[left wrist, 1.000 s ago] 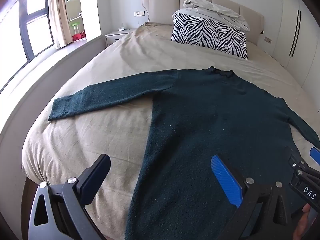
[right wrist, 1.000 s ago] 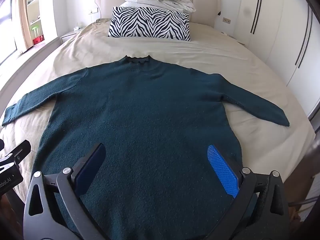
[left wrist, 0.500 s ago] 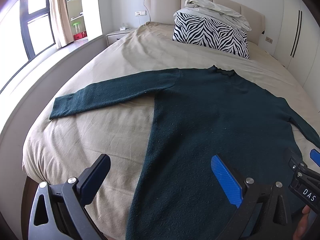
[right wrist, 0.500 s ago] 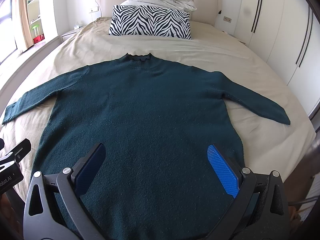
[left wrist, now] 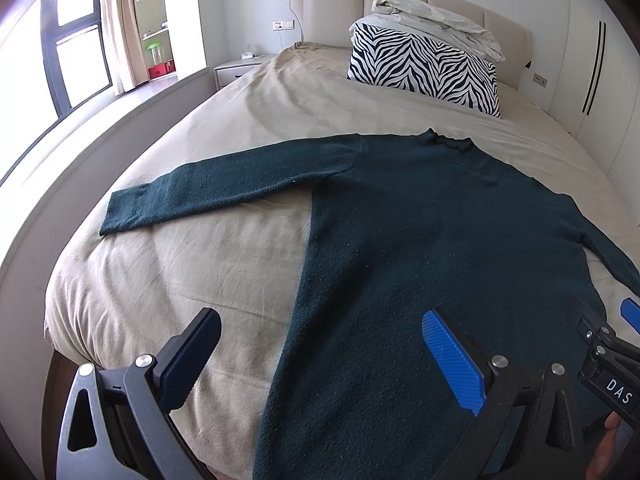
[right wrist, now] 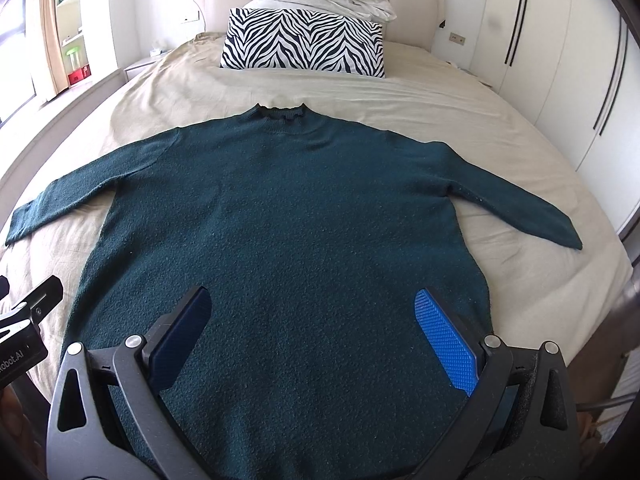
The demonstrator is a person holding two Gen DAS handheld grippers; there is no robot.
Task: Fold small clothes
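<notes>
- Almost nothing has changed over the last second: the view from each wrist has shifted only slightly, and the sweater lies in the same spread as before. My reading is that folding has not begun and both grippers are lining up over the hem.
- The left sleeve (left wrist: 224,192) stretches flat toward the left edge of the bed (left wrist: 192,264), its cuff near that edge, no crease in it.
- The left gripper (left wrist: 320,352) hovers above the foot edge of the bed, jaws wide apart and holding nothing; they straddle the sweater's left side seam, one jaw over bare sheet, the other over knit.
- The sweater (right wrist: 280,216) lies face up along the middle of the bed, collar toward the zebra pillow (right wrist: 304,44) at the head, hem hanging at the foot edge.
- The right gripper (right wrist: 312,336) sits over the lower body of the sweater, jaws wide apart, empty.
- The right sleeve (right wrist: 512,200) angles toward the right edge of the bed, unfolded; a sleeve looks like the first thing to bring inward.
</notes>
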